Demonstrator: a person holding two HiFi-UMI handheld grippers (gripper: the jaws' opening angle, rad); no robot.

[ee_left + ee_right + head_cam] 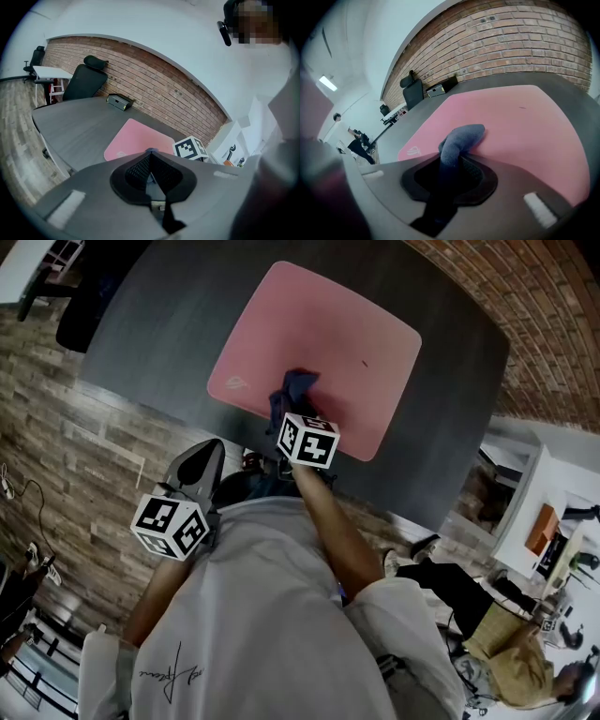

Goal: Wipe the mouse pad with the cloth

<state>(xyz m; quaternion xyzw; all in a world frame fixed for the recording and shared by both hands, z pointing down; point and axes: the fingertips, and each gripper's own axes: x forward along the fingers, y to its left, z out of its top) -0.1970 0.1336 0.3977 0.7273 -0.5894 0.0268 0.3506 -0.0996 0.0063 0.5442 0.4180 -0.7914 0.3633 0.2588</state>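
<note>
A pink mouse pad (319, 352) lies on the dark grey table (169, 324); it also shows as the mouse pad (525, 122) and the mouse pad (136, 138). A blue-grey cloth (296, 388) rests on the pad's near edge, seen close up as the cloth (457, 140). My right gripper (291, 413) is shut on the cloth and holds it against the pad. My left gripper (202, 465) is shut and empty, held off the table's near edge beside the person's body.
A small dark box (119, 101) sits at the table's far side by the brick wall (164, 79). A black office chair (84, 79) stands behind the table. White furniture (534, 512) stands to the right. Another person (506, 652) is at lower right.
</note>
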